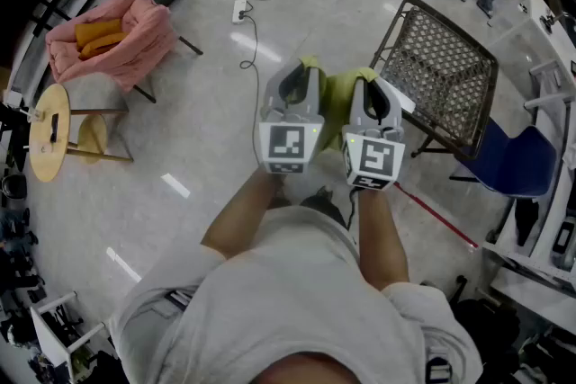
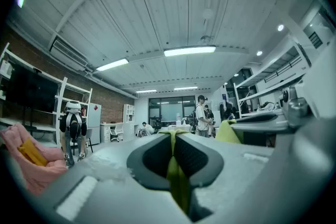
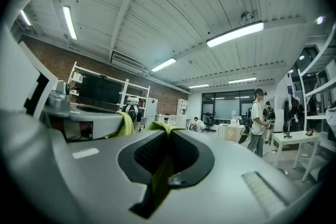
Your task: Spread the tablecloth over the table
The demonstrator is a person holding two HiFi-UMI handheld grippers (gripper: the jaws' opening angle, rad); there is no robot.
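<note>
Polished grey floor [image 1: 207,112], open workroom. Left claw [image 1: 299,78] and right claw [image 1: 378,91] are held level, side by side. Each is pressed together on a fold of the yellow-green cloth [image 1: 338,94], which sits bunched between them; both gripper views confirm the pinch. The mesh counter [image 1: 441,67] stands at 2 o'clock of the claws, bare and apart from the cloth. Assessment: cloth lifted only. Bringing it over, opening it out and laying it flat all remain.
</note>
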